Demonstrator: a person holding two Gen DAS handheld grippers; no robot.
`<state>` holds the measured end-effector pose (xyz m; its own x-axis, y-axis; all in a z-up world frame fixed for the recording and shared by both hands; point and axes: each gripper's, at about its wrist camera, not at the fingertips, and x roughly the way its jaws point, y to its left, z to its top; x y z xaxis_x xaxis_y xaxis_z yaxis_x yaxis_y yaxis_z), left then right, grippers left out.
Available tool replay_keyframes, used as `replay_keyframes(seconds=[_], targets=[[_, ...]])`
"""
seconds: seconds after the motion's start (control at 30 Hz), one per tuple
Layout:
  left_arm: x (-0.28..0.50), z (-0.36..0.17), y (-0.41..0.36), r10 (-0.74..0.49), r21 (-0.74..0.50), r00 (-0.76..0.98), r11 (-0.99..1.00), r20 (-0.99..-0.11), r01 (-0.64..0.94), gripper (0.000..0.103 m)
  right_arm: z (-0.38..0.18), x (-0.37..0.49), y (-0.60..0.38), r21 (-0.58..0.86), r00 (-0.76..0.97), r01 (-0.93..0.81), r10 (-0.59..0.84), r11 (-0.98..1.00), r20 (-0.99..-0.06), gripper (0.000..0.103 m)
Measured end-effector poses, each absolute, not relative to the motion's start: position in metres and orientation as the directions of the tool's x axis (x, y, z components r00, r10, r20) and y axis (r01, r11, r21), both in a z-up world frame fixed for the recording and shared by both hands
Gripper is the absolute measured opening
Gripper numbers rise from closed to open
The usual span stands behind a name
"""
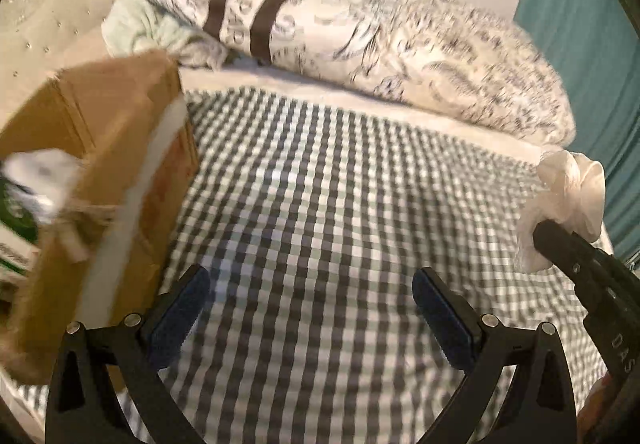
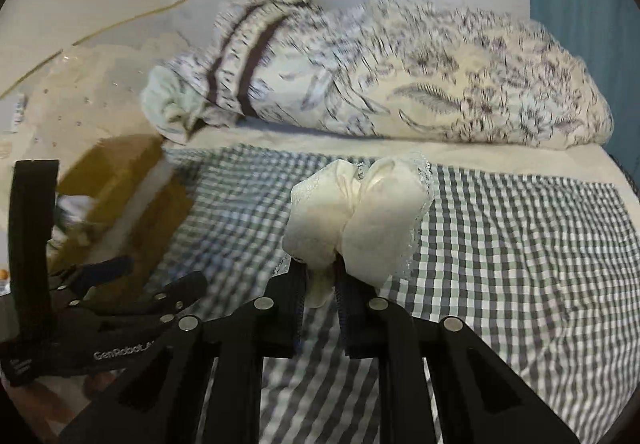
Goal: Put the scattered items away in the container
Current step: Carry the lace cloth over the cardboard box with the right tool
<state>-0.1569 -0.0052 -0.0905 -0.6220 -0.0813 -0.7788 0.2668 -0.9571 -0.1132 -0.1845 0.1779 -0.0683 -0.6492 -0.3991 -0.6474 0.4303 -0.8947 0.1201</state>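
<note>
1. Nearest to me, the right tongs (image 2: 320, 280) are clamped on a bundled white lacy cloth (image 2: 356, 215), which bulges out above the closed fingers and hangs clear of the bed. From the left wrist view the same bundle shows at the far right edge, gripped at the tip of the black tongs.

2. The left tongs (image 1: 310, 308) stand wide apart and carry nothing; only the checked sheet (image 1: 320, 183) shows between their blue-padded fingers (image 1: 180, 316).

3. Just beside the left tongs, on their left, the cardboard box (image 1: 120, 147) sits on the bed with its top open. Inside I can make out something white and something green, blurred, so I judge that some items are already put away.

4. The stretch of checked sheet between the box and the held cloth looks bare of loose small things in both views, which suggests most of the gathering is done.

5. What is left, as far as I can see: the white cloth is still well apart from the box and has yet to go into it.

6. Further back, a crumpled pale green cloth (image 1: 136, 23) lies against the patterned duvet (image 1: 400, 51) near the box's far corner. Whether it counts as a scattered item I cannot tell.

7. Behind everything are the pale wall and a teal curtain (image 1: 572, 23) on the right.
</note>
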Motion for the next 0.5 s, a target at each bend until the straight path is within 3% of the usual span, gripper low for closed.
replay_keyframes(seconds=[0.23,0.5], targets=[[-0.098,-0.031,-0.013,-0.145,-0.071,-0.697,-0.96,-0.702,0.271,0.103,-0.023,-0.124,0.163,0.102,-0.666,0.494,-0.451,-0.864,-0.594,0.014],[-0.039,-0.004,-0.043,-0.182,-0.067,-0.721,-0.951,-0.669,0.302,0.103,0.011,-0.064,0.127,0.071,-0.653,0.584,-0.52,-0.808,-0.551,0.015]])
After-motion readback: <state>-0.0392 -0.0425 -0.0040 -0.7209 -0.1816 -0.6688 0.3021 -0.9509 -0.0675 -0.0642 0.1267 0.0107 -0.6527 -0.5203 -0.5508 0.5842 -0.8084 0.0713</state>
